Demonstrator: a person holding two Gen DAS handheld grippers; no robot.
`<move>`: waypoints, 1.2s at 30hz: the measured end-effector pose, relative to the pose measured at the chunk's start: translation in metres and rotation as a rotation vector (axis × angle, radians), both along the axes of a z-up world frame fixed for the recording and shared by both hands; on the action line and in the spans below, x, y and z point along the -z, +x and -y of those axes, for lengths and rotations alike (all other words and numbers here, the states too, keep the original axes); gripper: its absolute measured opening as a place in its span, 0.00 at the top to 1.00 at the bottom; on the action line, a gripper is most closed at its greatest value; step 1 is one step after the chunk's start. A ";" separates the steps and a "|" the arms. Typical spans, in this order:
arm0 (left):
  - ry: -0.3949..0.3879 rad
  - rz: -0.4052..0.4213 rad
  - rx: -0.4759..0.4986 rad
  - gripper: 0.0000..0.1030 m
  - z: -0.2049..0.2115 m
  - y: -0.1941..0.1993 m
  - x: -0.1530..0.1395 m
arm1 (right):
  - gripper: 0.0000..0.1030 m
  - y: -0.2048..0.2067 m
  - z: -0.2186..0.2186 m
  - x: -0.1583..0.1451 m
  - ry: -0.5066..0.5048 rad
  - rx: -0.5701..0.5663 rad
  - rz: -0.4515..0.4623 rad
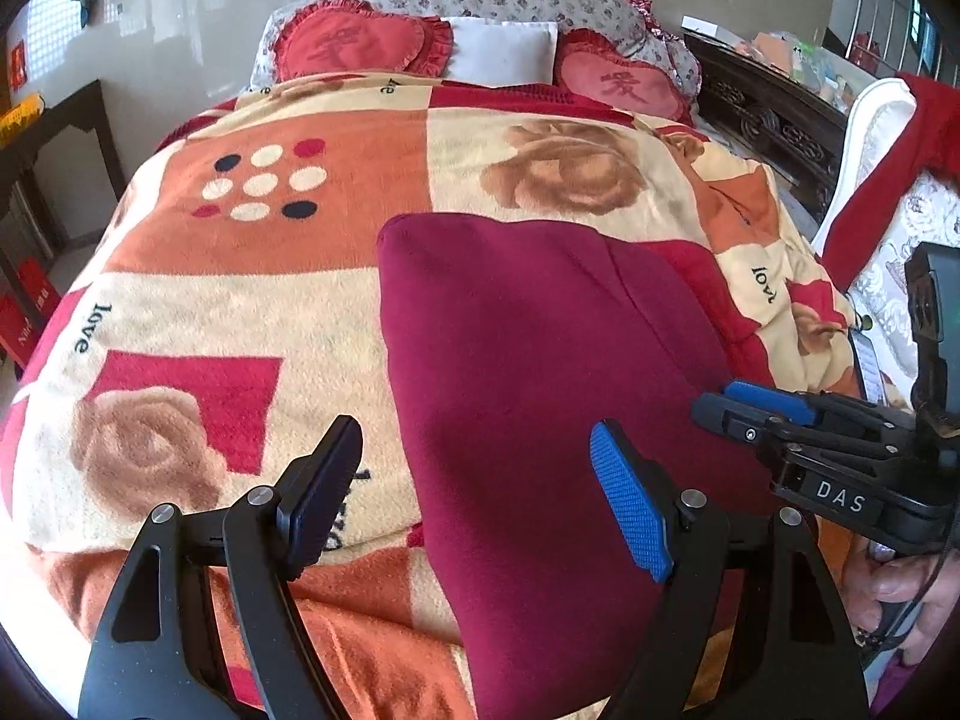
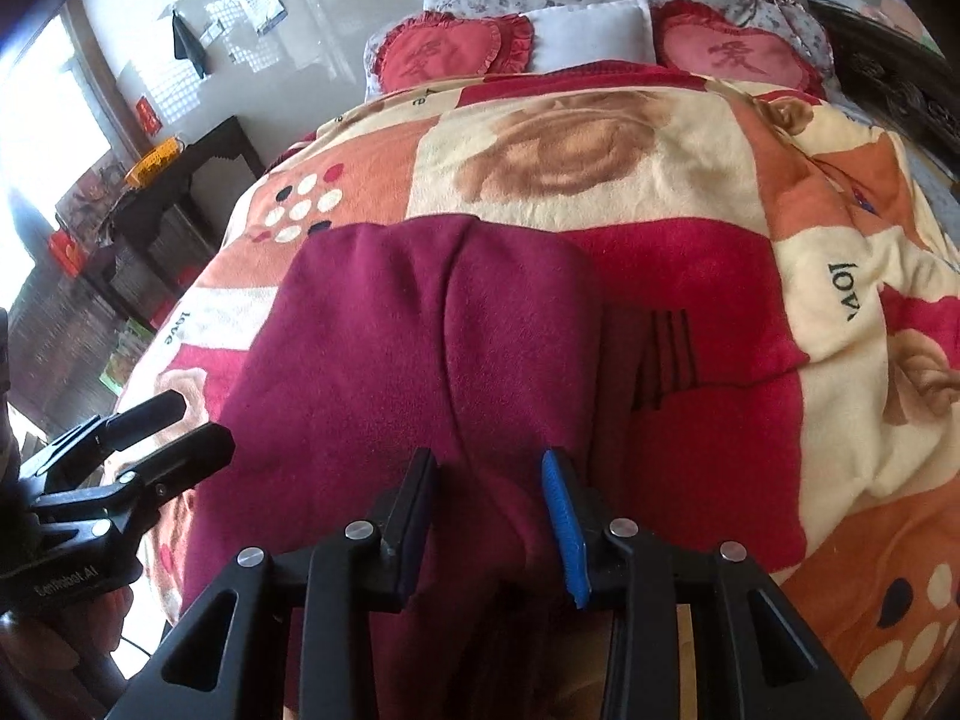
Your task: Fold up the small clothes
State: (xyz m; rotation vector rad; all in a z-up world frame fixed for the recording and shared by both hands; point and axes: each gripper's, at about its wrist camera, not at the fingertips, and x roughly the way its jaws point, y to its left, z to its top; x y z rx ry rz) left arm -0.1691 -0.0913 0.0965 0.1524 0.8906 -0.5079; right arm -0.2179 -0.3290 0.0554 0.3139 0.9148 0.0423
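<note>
A dark maroon fleece garment (image 1: 540, 360) lies folded lengthwise on the patterned blanket; it also fills the middle of the right wrist view (image 2: 420, 348). My left gripper (image 1: 480, 480) is open and empty, hovering over the garment's near left edge. My right gripper (image 2: 489, 504) is partly open, with its jaws astride a raised ridge of the garment near the near end; nothing is clamped. In the left wrist view the right gripper (image 1: 756, 408) sits at the garment's right edge. In the right wrist view the left gripper (image 2: 174, 426) is at the garment's left edge.
The garment lies on a bed covered by an orange, cream and red blanket (image 1: 240, 300). Heart pillows (image 1: 360, 42) and a white pillow (image 1: 501, 51) lie at the head. A dark carved cabinet (image 1: 774, 114) and a white chair with red cloth (image 1: 888, 168) stand on the right, a dark table (image 2: 180, 192) on the left.
</note>
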 end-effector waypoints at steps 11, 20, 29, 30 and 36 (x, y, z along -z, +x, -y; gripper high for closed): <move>-0.005 0.047 -0.023 0.23 -0.004 -0.007 -0.014 | 0.52 -0.016 -0.007 -0.030 0.005 0.047 0.078; 0.027 0.119 -0.039 0.23 -0.007 -0.014 -0.031 | 0.42 -0.026 -0.013 -0.045 -0.059 0.063 0.112; 0.048 0.136 -0.057 0.23 -0.011 -0.016 -0.038 | 0.35 -0.035 -0.017 -0.053 -0.127 0.100 0.138; 0.048 0.138 -0.059 0.23 -0.011 -0.017 -0.038 | 0.35 -0.036 -0.018 -0.053 -0.134 0.099 0.136; 0.058 0.162 -0.062 0.23 -0.008 -0.022 -0.041 | 0.35 -0.037 -0.014 -0.048 -0.126 0.096 0.129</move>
